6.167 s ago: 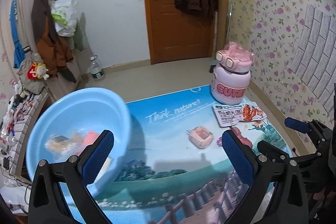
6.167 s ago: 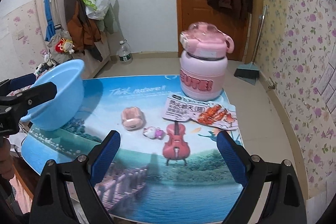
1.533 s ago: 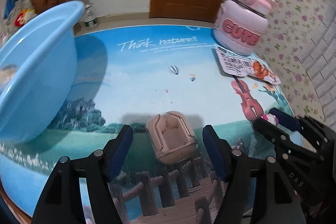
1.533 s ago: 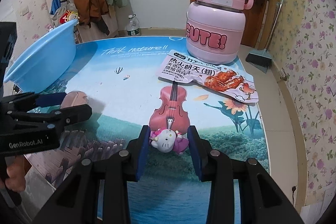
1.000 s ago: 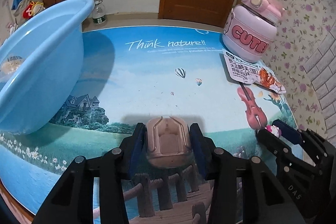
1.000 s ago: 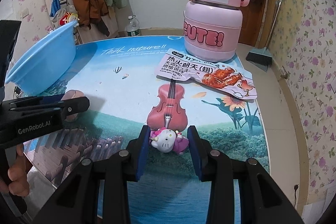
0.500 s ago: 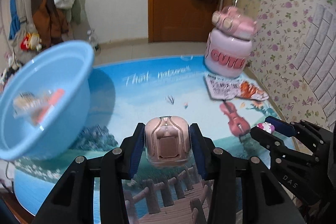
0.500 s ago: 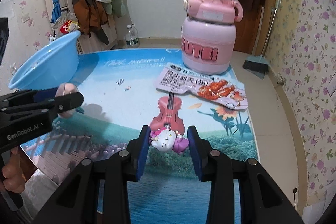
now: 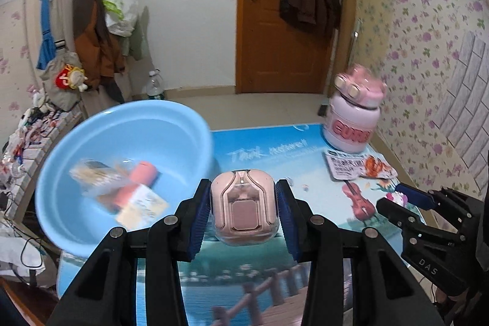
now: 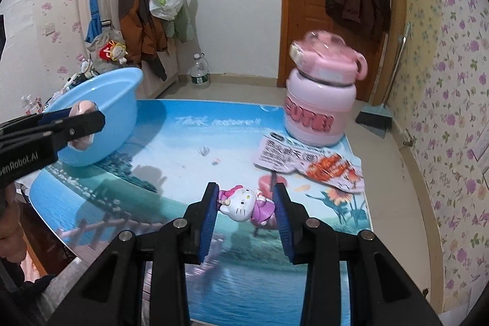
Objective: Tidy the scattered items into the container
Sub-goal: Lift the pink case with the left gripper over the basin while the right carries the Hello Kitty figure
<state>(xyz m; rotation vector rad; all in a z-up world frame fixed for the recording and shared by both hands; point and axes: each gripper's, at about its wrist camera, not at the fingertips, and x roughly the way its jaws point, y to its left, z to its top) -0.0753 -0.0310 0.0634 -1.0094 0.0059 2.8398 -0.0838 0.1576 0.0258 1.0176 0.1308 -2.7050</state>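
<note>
My left gripper [image 9: 243, 205] is shut on a pink earbud case [image 9: 243, 208] and holds it in the air just right of the light blue basin [image 9: 91, 222]. The basin stands at the table's left and holds a pink tube [image 9: 134, 185] and snack packets. My right gripper [image 10: 246, 205] is shut on a Hello Kitty figure [image 10: 244, 203], lifted above the table mat. In the right wrist view the left gripper [image 10: 82, 124] with the case is beside the basin [image 10: 119, 112]. The right gripper also shows in the left wrist view [image 9: 403, 199].
A pink "CUTE" bottle [image 10: 321, 109] stands at the table's far right, with a snack packet [image 10: 308, 164] lying in front of it. The table mat [image 10: 189, 148] is printed with a landscape and a violin. Coats hang on the wall and door behind.
Both grippers closed on their items and lifted them off the mat. My left gripper has carried the case up and left toward the basin; the right has raised the Hello Kitty figure.
</note>
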